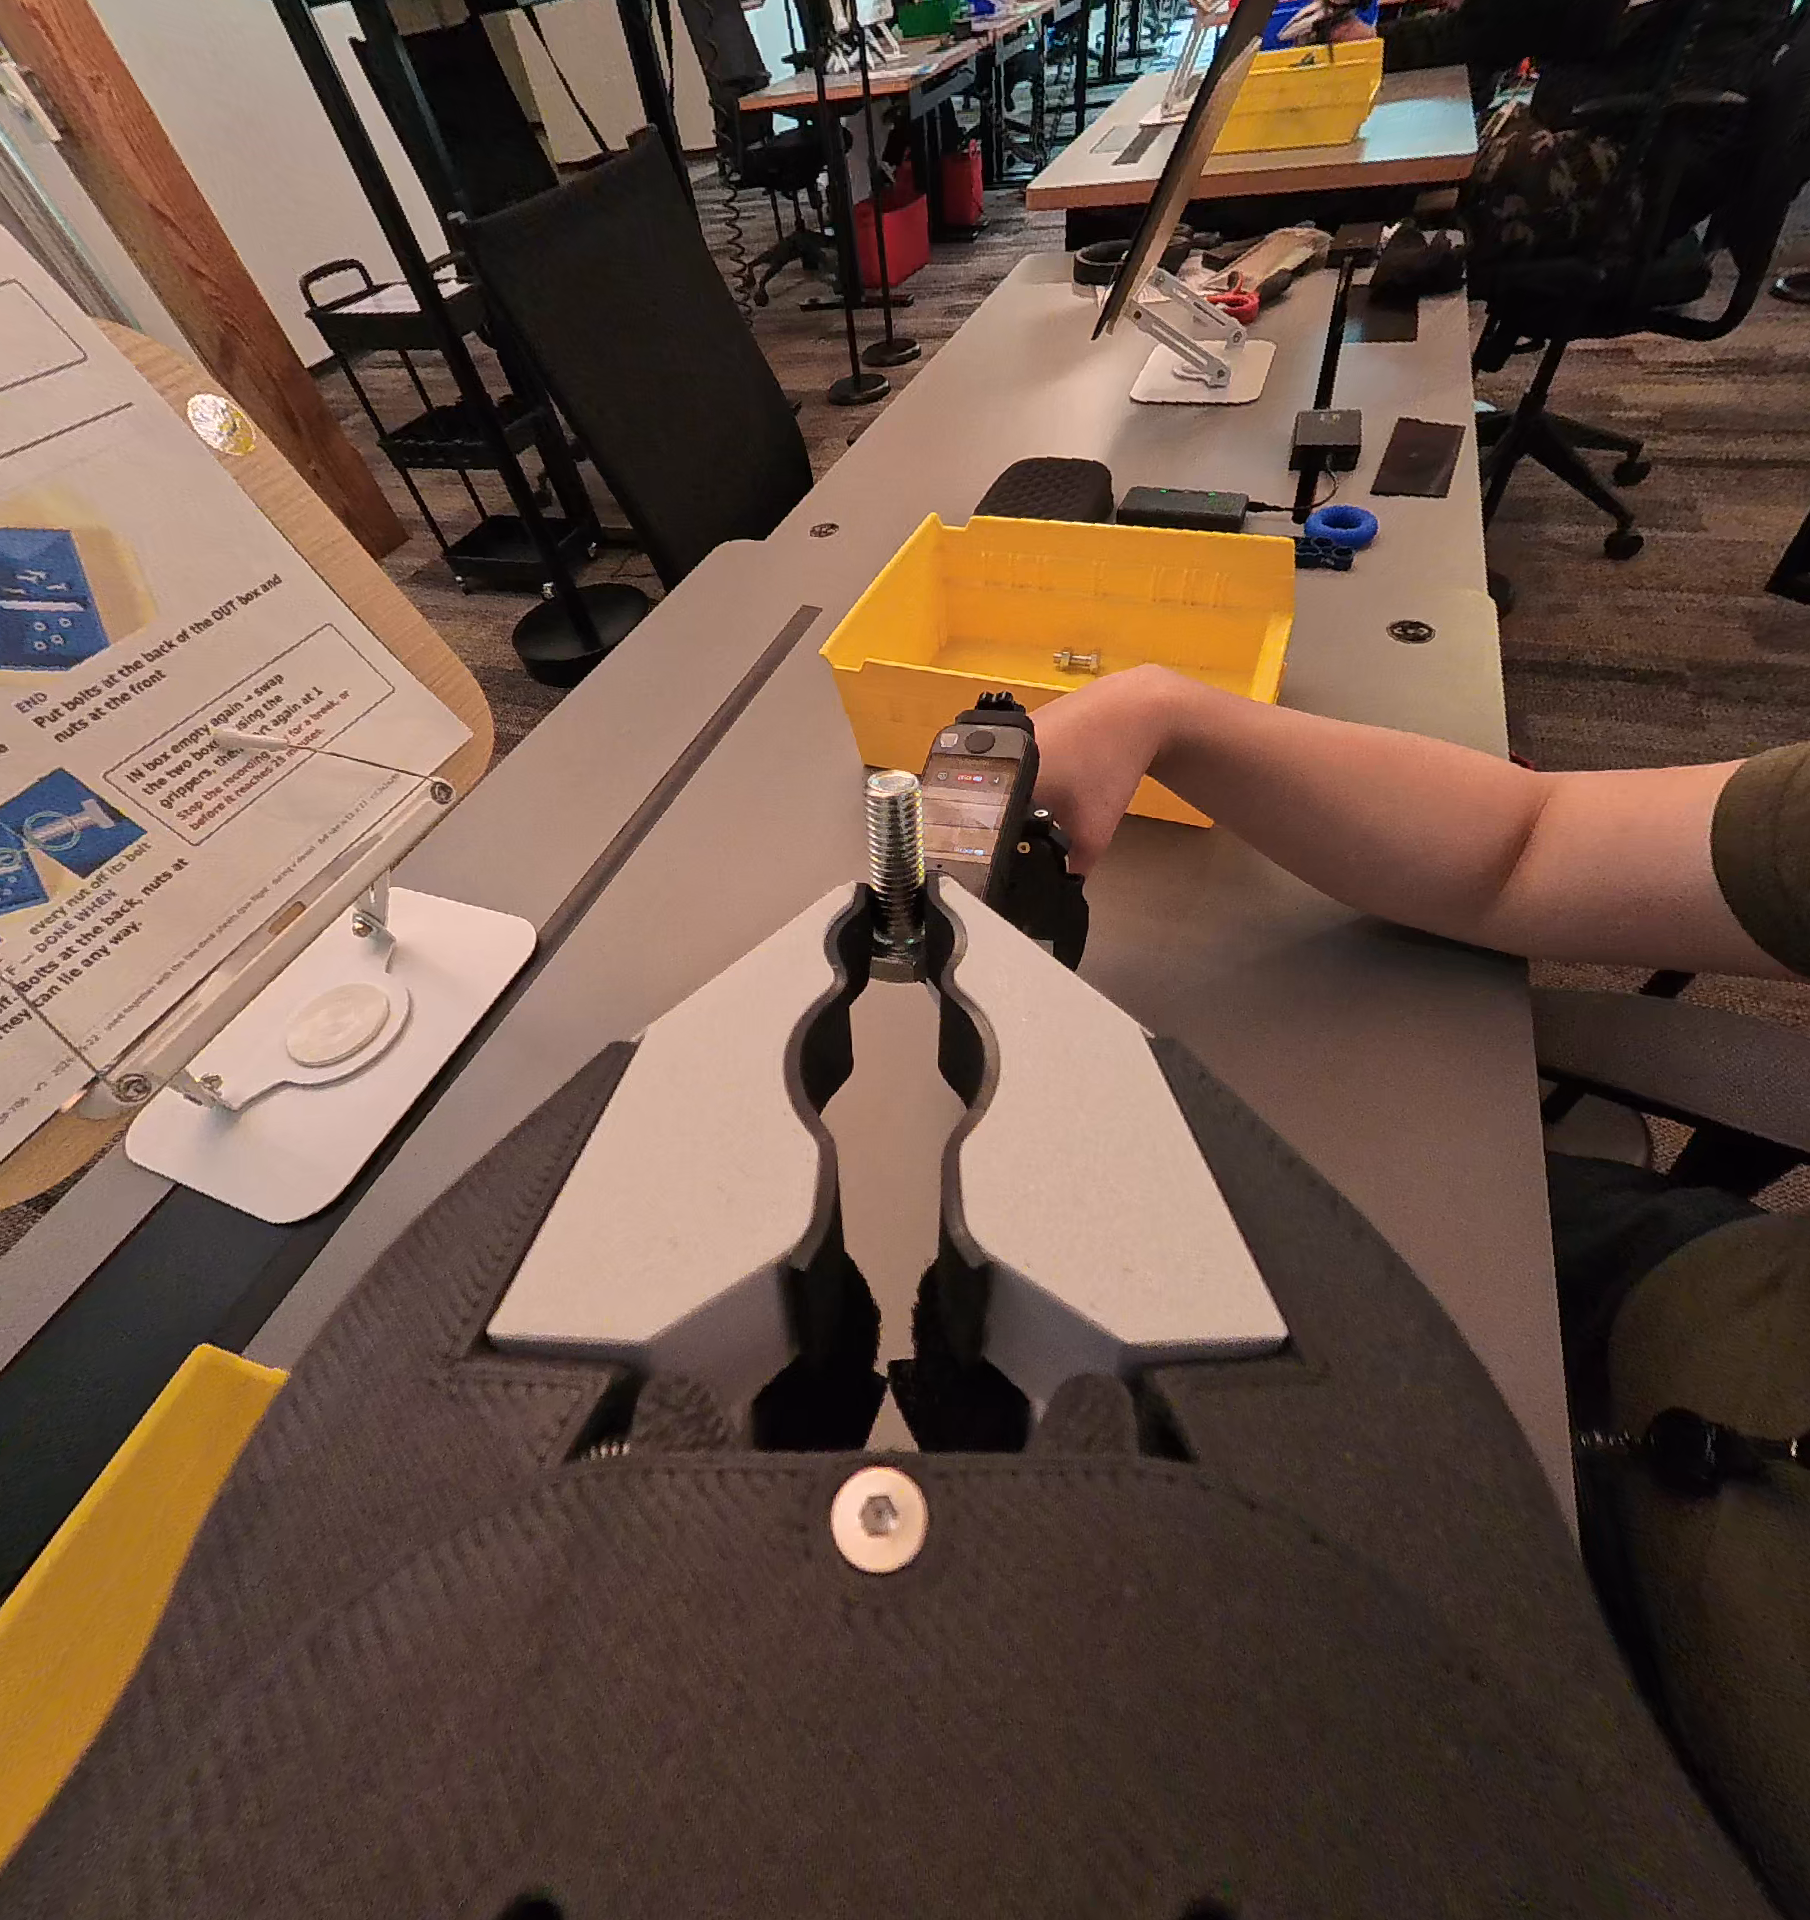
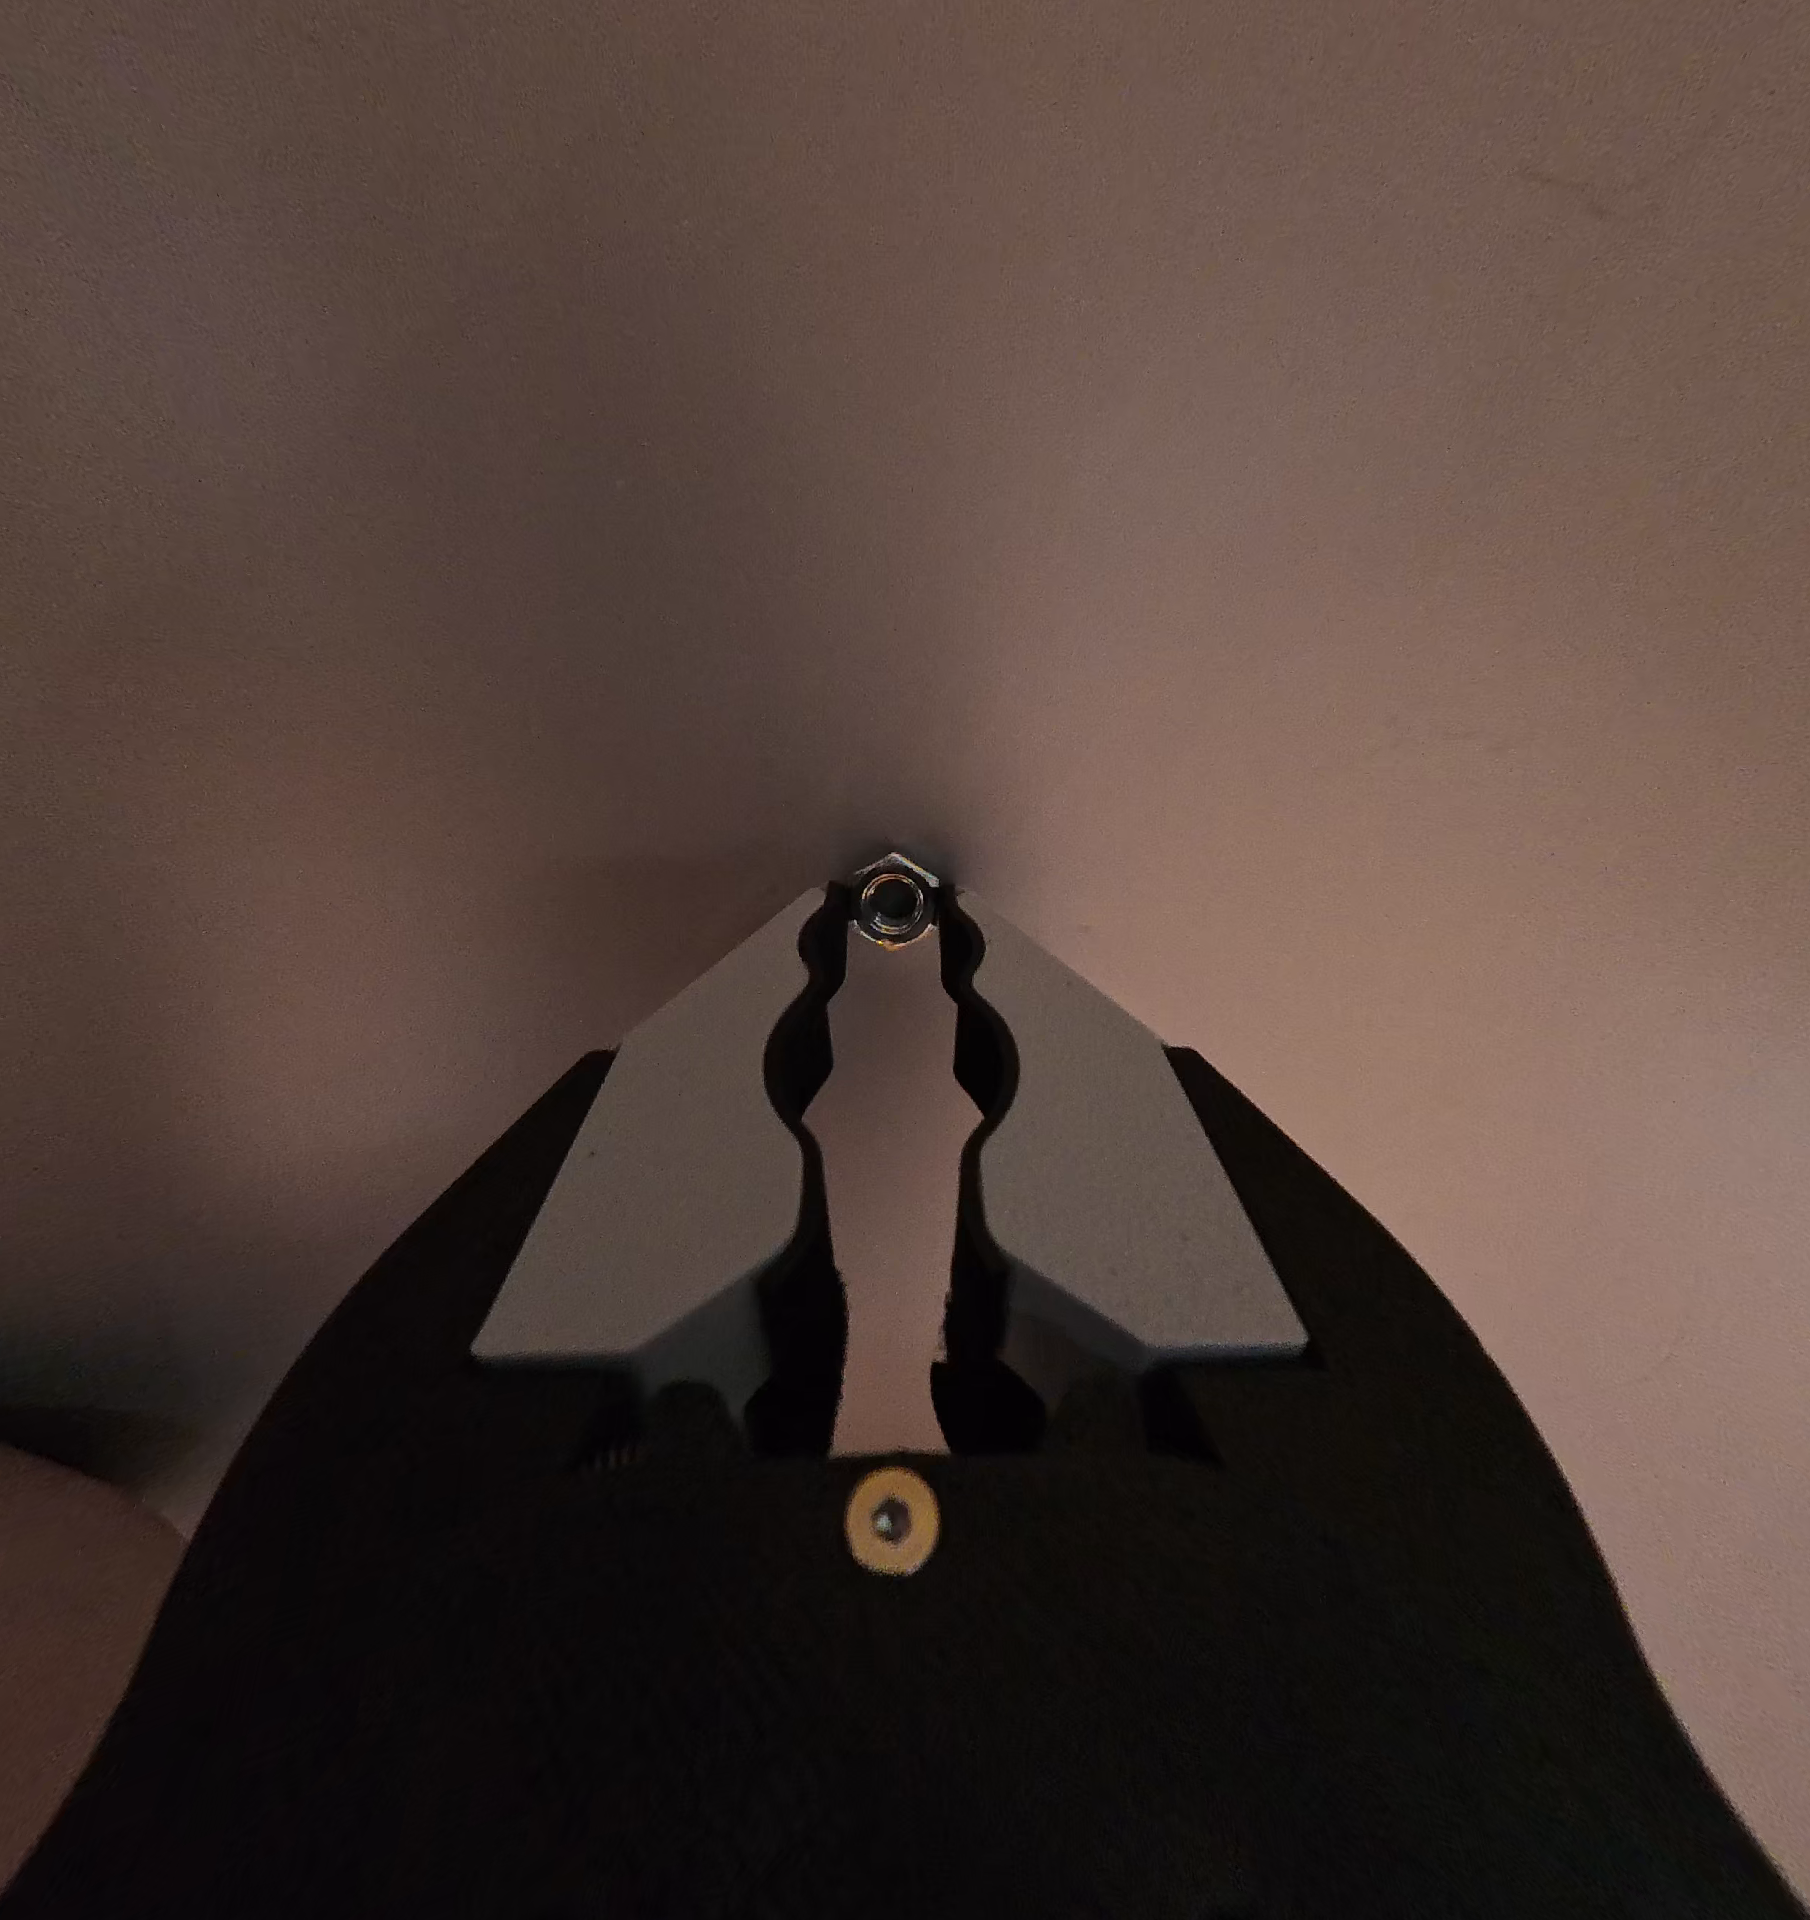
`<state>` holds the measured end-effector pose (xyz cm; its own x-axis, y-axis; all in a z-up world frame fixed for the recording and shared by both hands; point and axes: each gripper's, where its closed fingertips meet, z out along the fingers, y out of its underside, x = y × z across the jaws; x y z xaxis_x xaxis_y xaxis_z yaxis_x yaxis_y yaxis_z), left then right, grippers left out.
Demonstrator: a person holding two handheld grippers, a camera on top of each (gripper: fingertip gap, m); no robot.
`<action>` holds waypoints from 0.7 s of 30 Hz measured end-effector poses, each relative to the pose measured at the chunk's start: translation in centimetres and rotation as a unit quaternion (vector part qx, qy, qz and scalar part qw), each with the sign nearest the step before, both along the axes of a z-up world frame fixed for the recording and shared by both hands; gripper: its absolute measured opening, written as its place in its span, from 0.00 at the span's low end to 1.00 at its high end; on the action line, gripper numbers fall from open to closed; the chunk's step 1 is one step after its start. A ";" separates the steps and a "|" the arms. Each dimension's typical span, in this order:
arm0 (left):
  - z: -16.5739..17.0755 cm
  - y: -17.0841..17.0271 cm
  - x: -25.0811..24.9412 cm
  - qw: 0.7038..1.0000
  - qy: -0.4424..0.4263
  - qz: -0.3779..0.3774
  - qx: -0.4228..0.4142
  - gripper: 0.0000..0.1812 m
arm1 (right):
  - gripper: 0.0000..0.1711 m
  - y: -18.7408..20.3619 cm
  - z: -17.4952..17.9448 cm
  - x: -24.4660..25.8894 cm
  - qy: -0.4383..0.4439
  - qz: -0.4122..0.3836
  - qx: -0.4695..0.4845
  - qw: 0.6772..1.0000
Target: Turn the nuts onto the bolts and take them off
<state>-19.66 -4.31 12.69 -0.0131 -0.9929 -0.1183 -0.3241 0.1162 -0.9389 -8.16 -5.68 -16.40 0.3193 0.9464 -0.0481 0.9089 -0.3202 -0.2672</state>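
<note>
In the left wrist view my left gripper (image 1: 893, 935) is shut on the head of a silver bolt (image 1: 893, 842), whose threaded shank sticks out past the fingertips above the grey table (image 1: 1296, 1091). Just behind the bolt the right gripper's body (image 1: 994, 831) shows, held by a person's hand and pointed down at the table. In the right wrist view my right gripper (image 2: 890, 906) is shut on a silver hex nut (image 2: 890, 902) at its fingertips, close over the dim table surface (image 2: 880, 416). The nut's hole faces the camera.
A yellow bin (image 1: 1067, 634) stands behind the grippers with a bolt and nut (image 1: 1077, 660) inside. An instruction sheet on a white stand (image 1: 288, 1049) is at the left. Another yellow bin's corner (image 1: 80, 1558) is at lower left. Small black devices and a blue ring (image 1: 1342, 528) lie farther back. Spacing between my two grippers at the tips: around 30 cm.
</note>
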 end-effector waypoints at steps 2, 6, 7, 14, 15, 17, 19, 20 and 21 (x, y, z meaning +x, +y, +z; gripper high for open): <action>-0.1 0.0 0.1 1.000 0.001 0.000 0.000 0.04 | 0.09 0.1 0.0 0.0 0.000 -0.001 0.002 1.000; -0.3 0.4 0.5 1.000 0.002 0.006 0.002 0.04 | 0.09 0.4 0.8 -0.3 0.013 0.006 0.020 1.000; -0.5 0.7 0.7 1.000 0.004 0.013 0.004 0.04 | 0.09 0.5 1.6 -0.5 0.027 0.007 0.029 0.999; -4.7 2.3 6.9 0.996 0.036 0.041 0.068 0.04 | 0.09 -0.3 12.2 0.5 0.128 0.008 0.187 0.974; -5.7 2.2 8.3 0.996 0.034 0.035 0.072 0.04 | 0.09 -0.6 13.9 1.0 0.141 0.000 0.215 0.966; -7.3 2.2 11.1 0.996 0.011 0.033 0.086 0.04 | 0.09 -1.0 16.8 2.2 0.161 -0.030 0.258 0.952; -8.8 1.7 13.4 0.994 -0.028 0.031 0.103 0.04 | 0.09 -1.4 18.6 3.6 0.156 -0.054 0.294 0.941; -9.9 1.3 14.3 0.993 -0.030 0.027 0.108 0.04 | 0.09 -1.7 19.0 4.1 0.147 -0.056 0.306 0.939; -11.1 1.1 15.0 0.993 -0.025 0.028 0.116 0.04 | 0.09 -1.9 19.3 4.5 0.137 -0.058 0.318 0.936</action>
<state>-4.65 -3.20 1.58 0.0529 -0.9378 -0.3430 -0.2890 0.3144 -0.9042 -3.62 -7.57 2.93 0.4792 0.7712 0.4192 0.7479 -0.1088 -0.6548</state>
